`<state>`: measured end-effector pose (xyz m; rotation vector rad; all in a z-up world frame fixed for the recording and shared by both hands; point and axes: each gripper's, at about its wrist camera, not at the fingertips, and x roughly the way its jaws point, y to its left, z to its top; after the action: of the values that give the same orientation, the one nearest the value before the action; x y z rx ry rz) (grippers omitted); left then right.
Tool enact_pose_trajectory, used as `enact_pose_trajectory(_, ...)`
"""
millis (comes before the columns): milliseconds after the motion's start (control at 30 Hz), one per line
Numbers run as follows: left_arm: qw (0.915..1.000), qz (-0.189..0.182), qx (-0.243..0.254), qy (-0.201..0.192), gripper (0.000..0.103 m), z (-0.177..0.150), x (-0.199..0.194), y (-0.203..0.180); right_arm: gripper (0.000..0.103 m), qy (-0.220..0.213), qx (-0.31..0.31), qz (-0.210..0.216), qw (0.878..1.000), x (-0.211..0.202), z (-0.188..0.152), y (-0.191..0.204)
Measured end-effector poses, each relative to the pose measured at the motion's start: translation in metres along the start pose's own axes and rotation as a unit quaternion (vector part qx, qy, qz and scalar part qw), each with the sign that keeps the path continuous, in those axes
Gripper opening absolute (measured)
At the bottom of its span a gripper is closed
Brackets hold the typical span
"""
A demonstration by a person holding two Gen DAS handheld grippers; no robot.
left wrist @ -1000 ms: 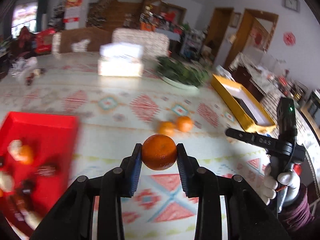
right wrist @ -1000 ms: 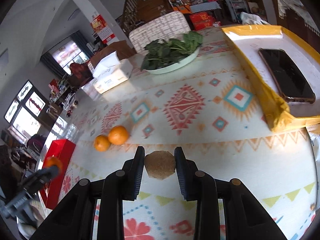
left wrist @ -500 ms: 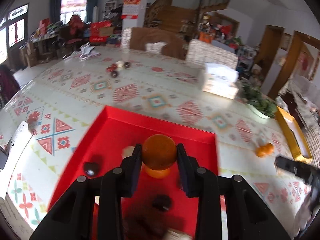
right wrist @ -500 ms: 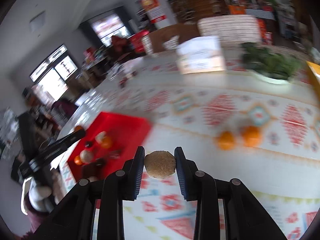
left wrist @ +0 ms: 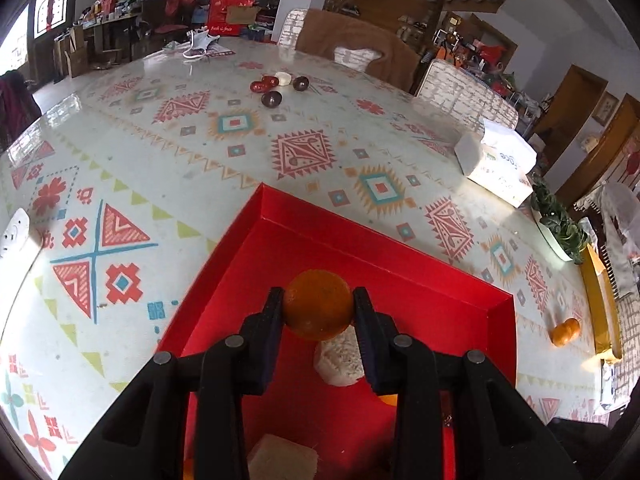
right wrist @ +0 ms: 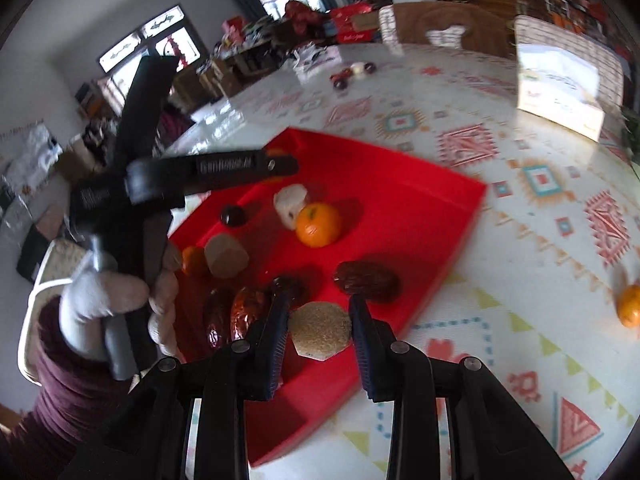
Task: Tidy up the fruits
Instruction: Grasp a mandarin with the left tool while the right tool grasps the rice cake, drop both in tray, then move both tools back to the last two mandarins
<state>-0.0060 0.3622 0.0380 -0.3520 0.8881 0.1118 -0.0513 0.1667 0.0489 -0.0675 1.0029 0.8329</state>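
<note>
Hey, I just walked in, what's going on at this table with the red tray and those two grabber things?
A person is sorting fruit into a shallow red tray on the patterned table. The left gripper has its jaws shut on a round orange tangerine, held above the tray. The right gripper grips a tan, rough-skinned round fruit at the tray's near edge. Another tangerine, dark dates and pale pieces already lie in the tray; more fruit waits on the table.
</note>
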Motion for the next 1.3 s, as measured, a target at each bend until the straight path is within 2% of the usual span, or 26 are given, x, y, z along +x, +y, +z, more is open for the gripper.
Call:
enact_pose_trajectory(33, 1.0, -0.001, -0.002, -0.002, 0.034, 0.0, -0.001, 0.001, 0.034, 0.003, -0.004, -0.002, 1.0, 0.004, 0.0, 0.001)
enact_pose_trajectory(200, 0.9998, -0.011, -0.01, -0.014, 0.054, 0.001, -0.006, 0.005, 0.034, 0.01, -0.024, -0.014, 1.0, 0.018, -0.005, 0.01)
enact_pose_trajectory(367, 0.9992, -0.017, -0.021, -0.03, 0.058, -0.001, -0.023, 0.005, 0.035, 0.005, -0.044, -0.024, 0.999, 0.016, -0.01, 0.021)
enact_pose_trajectory(500, 0.9981, -0.017, -0.007, -0.059, 0.068, -0.01, -0.05, -0.01, 0.04, -0.009, -0.051, -0.025, 0.998, 0.002, -0.013, 0.025)
enact_pose_trajectory(667, 0.9953, -0.01, 0.017, -0.095, 0.077, -0.025, -0.083, -0.037, 0.041, -0.028, -0.051, -0.029, 0.998, -0.022, -0.022, 0.023)
enact_pose_trajectory(767, 0.9915, 0.007, 0.031, -0.126, 0.085, -0.04, -0.105, -0.057, 0.041, -0.04, -0.042, -0.033, 0.998, -0.041, -0.033, 0.013)
enact_pose_trajectory(867, 0.9874, 0.024, 0.045, -0.15, 0.096, -0.056, -0.119, -0.075, 0.05, -0.055, -0.023, -0.044, 0.997, -0.062, -0.045, -0.002)
enact_pose_trajectory(1067, 0.9832, 0.029, 0.069, -0.166, 0.097, -0.094, -0.129, -0.116, 0.052, -0.073, 0.032, -0.072, 0.994, -0.097, -0.069, -0.052)
enact_pose_trajectory(1300, 0.969, 0.083, 0.148, -0.18, 0.097, -0.127, -0.123, -0.175, 0.052, -0.091, 0.107, -0.096, 0.985, -0.134, -0.099, -0.11)
